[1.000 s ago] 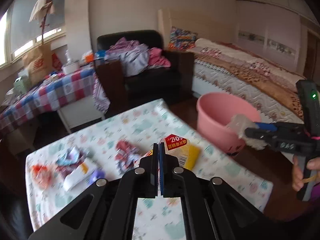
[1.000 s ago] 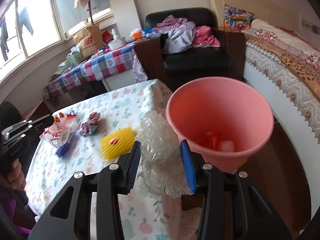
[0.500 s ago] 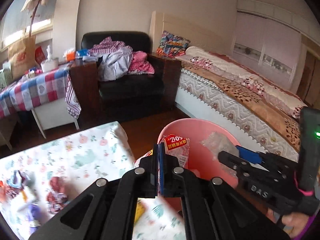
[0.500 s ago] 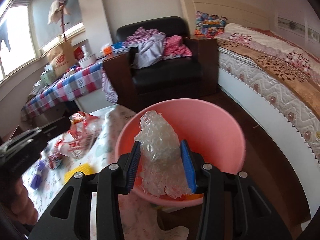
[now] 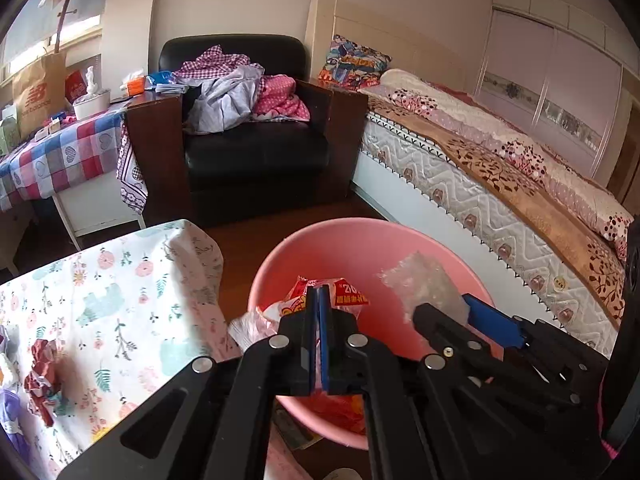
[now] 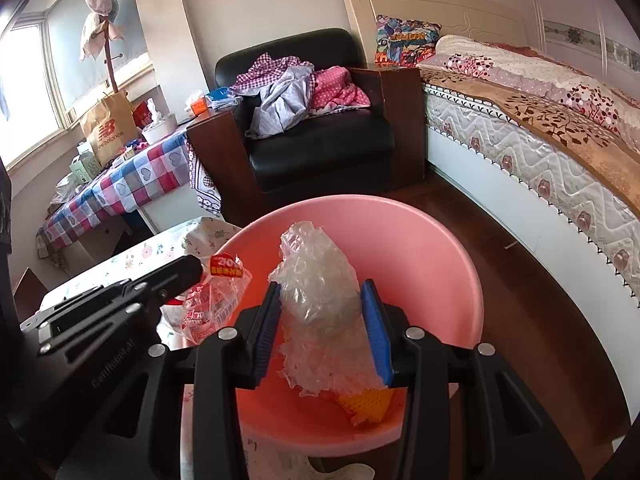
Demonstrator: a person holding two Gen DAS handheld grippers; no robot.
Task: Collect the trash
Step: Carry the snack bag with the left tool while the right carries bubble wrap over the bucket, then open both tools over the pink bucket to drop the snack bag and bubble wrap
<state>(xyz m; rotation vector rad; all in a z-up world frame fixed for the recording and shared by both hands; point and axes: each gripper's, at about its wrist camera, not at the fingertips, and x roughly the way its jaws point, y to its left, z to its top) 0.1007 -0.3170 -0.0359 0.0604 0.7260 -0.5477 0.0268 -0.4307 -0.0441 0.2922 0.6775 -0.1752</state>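
Observation:
A pink bucket (image 5: 360,244) (image 6: 452,264) stands on the floor beside the floral-cloth table (image 5: 104,288). My left gripper (image 5: 319,300) is shut on a red-and-white snack wrapper (image 5: 348,294) (image 6: 212,308) and holds it over the bucket's left rim. My right gripper (image 6: 320,300) is shut on a crumpled clear plastic bag (image 6: 316,276) (image 5: 424,284) and holds it above the bucket's opening. Orange and red trash (image 6: 364,400) lies at the bucket's bottom. A crumpled red wrapper (image 5: 40,376) lies on the table at the left.
A black armchair (image 5: 252,148) piled with clothes stands behind the bucket. A bed (image 5: 500,168) runs along the right. A checked-cloth side table (image 5: 60,152) with a paper bag stands at the back left. Wooden floor lies around the bucket.
Both grippers moved from the table over to the pink bucket with their trash still held. The bucket now fills the lower middle of both views.

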